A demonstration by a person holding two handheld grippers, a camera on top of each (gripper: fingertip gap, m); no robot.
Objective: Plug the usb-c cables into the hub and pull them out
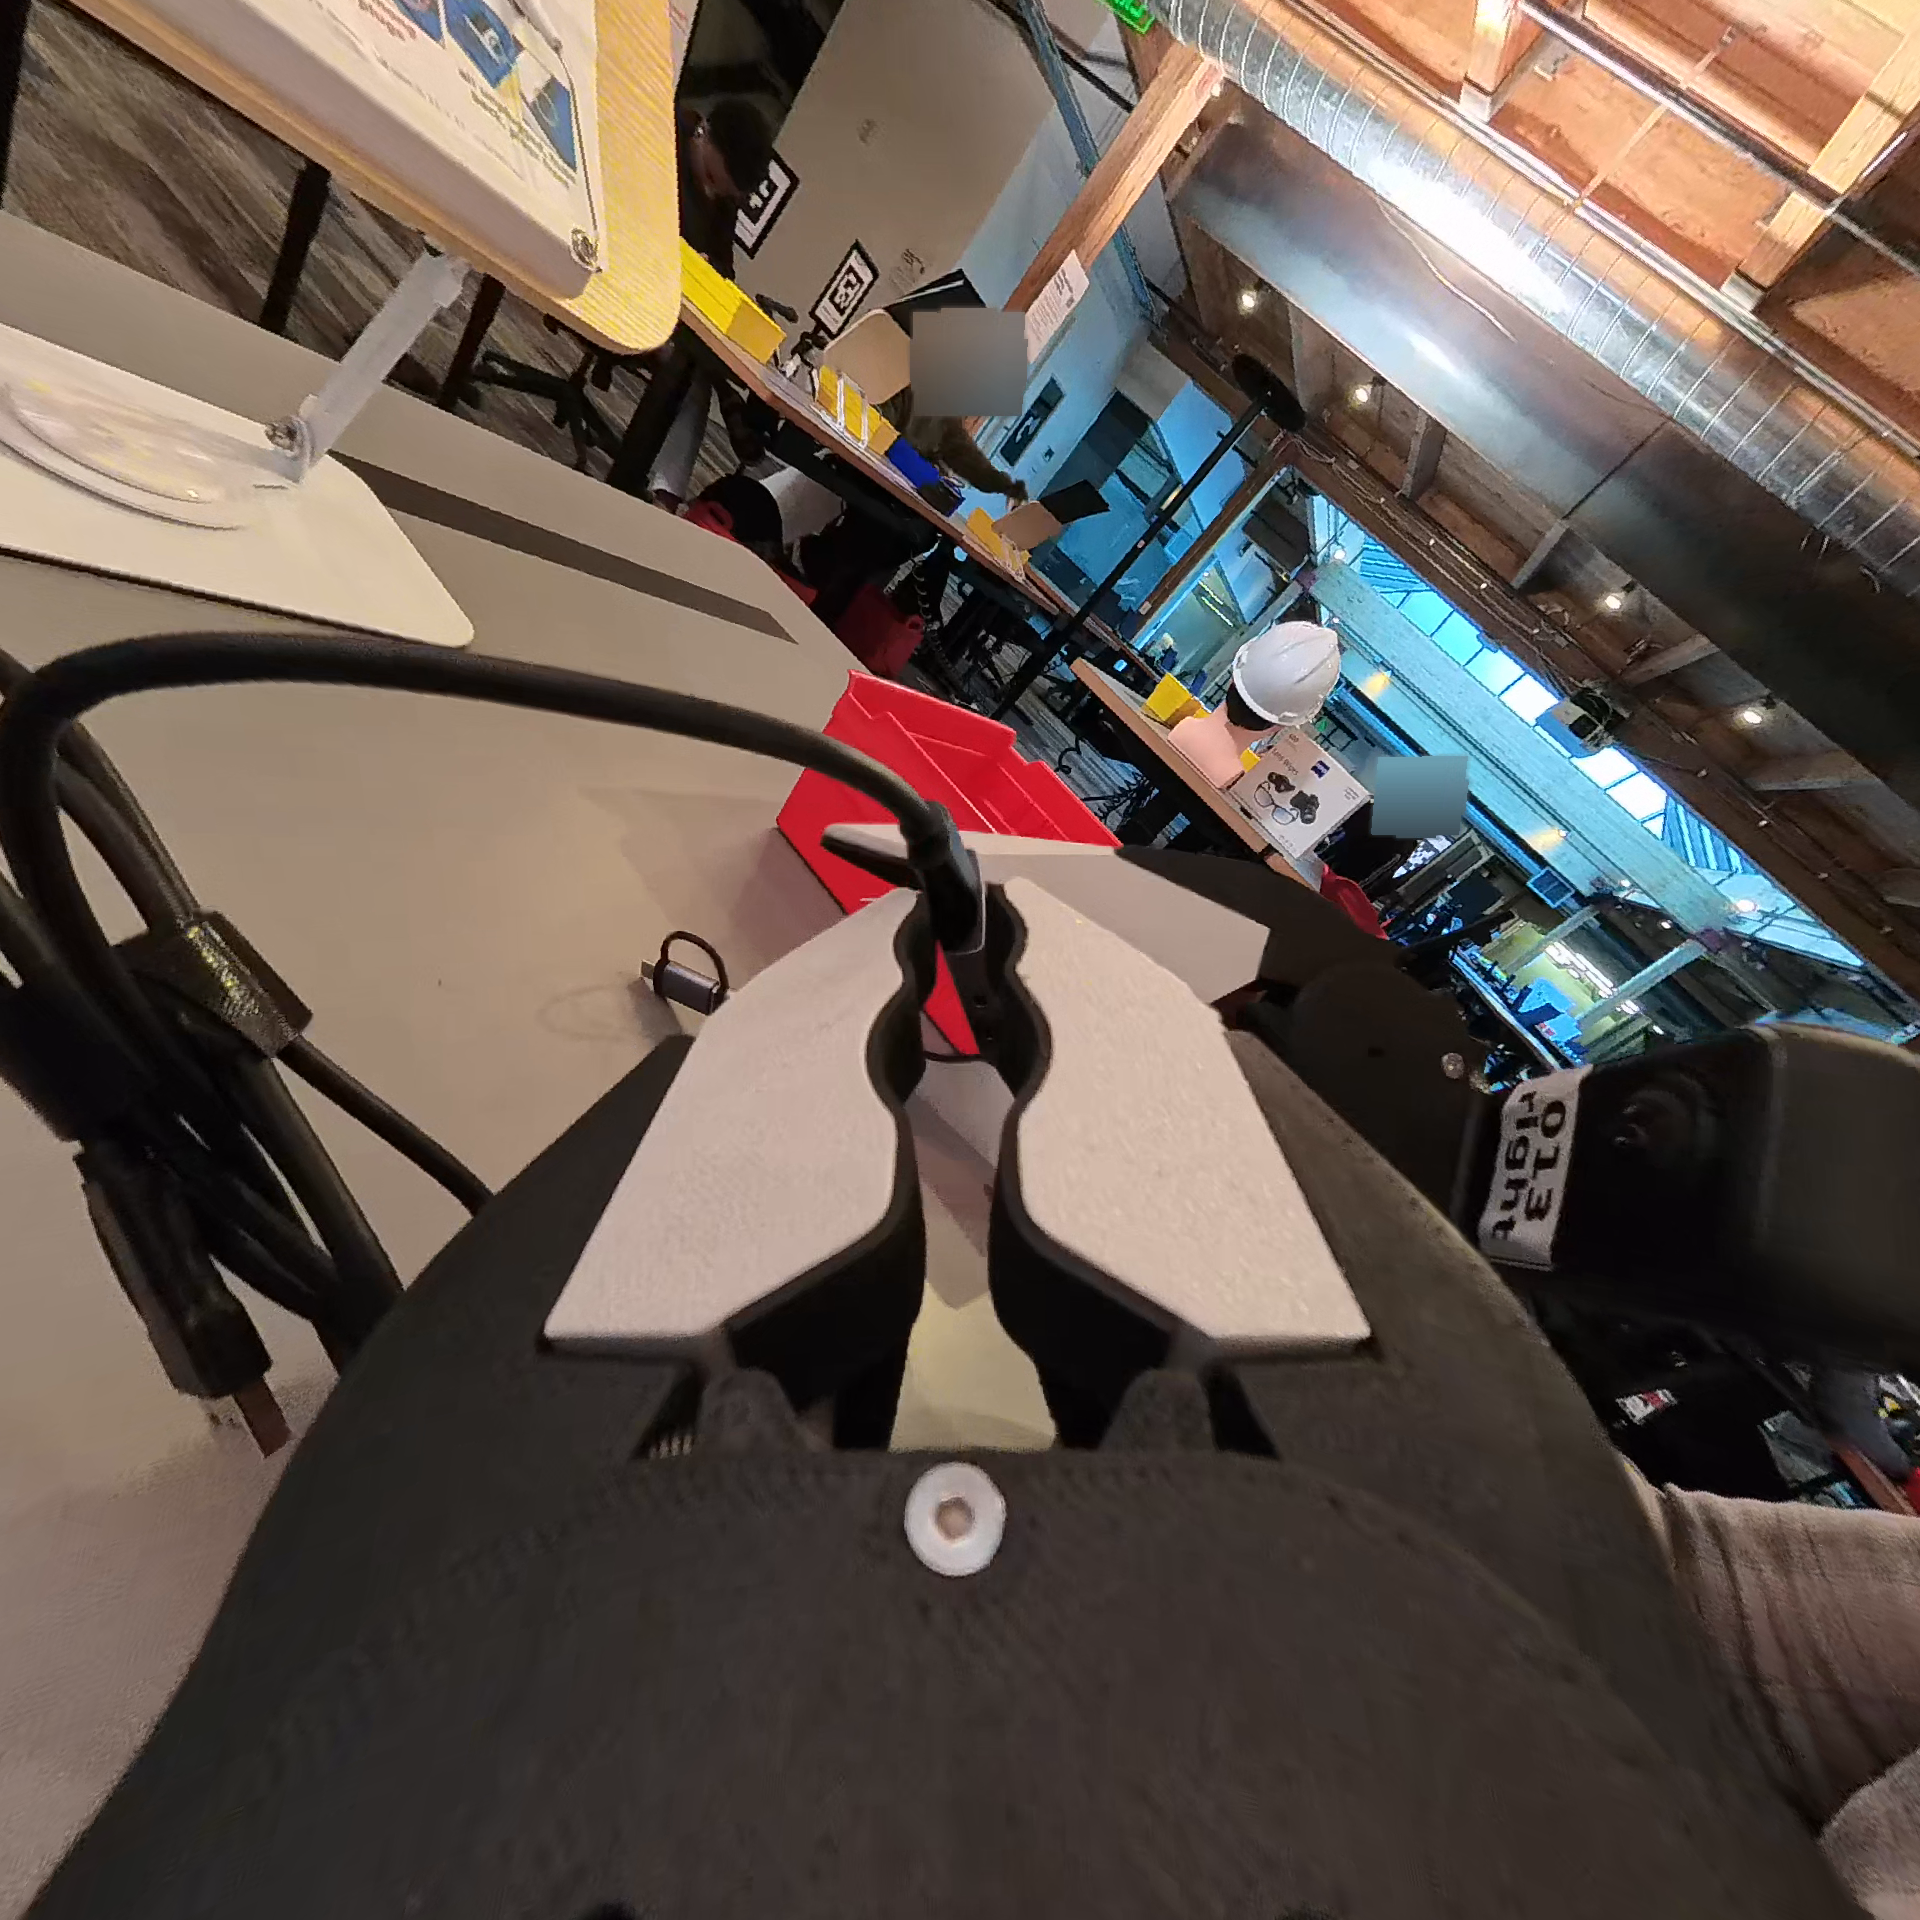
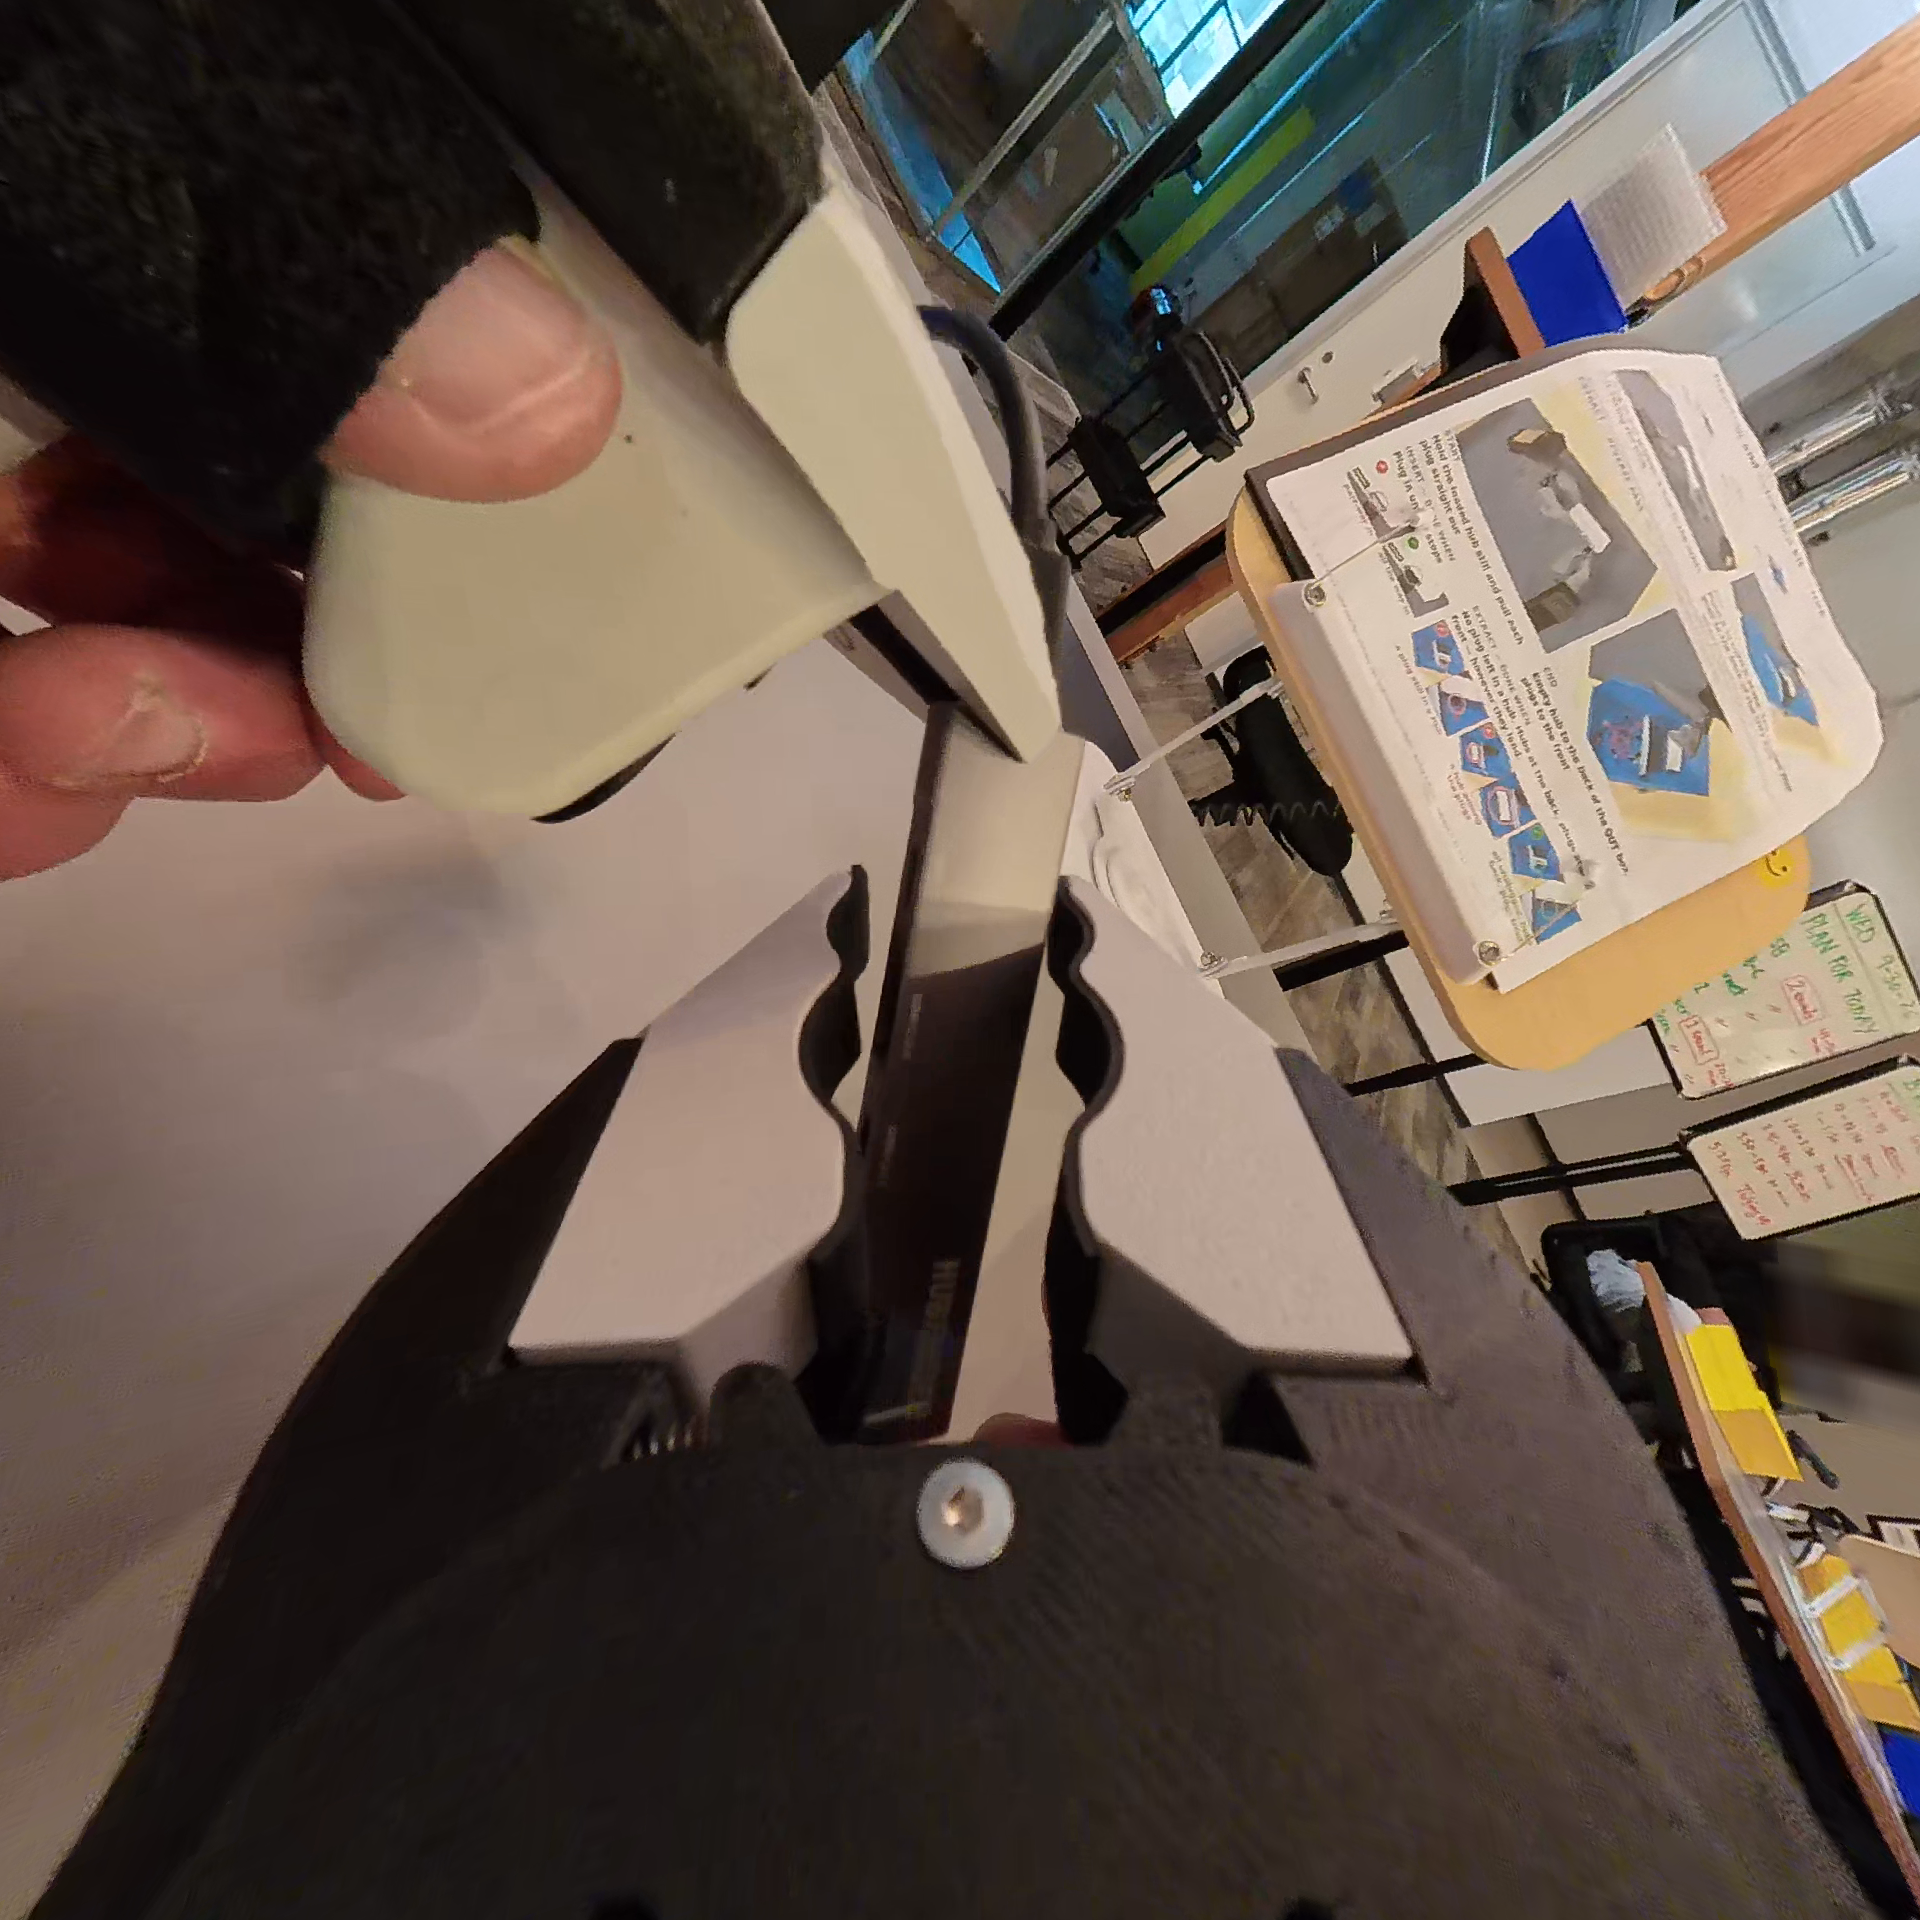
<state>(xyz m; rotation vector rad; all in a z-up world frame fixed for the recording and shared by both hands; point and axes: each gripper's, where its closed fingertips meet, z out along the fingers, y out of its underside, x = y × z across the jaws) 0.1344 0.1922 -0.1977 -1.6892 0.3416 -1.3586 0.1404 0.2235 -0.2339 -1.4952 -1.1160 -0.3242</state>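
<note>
My left gripper [image 1: 961, 909] is shut on the black plug of a USB-C cable [image 1: 447, 665], which arcs away to the left over the grey table. My right gripper [image 2: 961, 925] is shut on the flat silver and dark hub [image 2: 966, 1049] and holds it edge-up above the table. In the right wrist view the left gripper [image 2: 914, 582], held by a hand, meets the hub's far end, with the cable [image 2: 1023, 436] behind it. The plug's tip is hidden by the fingers. The hub also shows between the left fingers [image 1: 951, 1226]. The right gripper [image 1: 1174, 904] shows just beyond.
A bundle of black cables [image 1: 156, 1060] with a loose plug lies at the left. A small grey adapter [image 1: 688, 982] lies on the table [image 1: 468, 883]. A red bin [image 1: 935, 769] stands at the table's far edge. An instruction sheet on a stand [image 2: 1558, 665] is behind. One gripper's finger ends stand about 5 cm off the other's.
</note>
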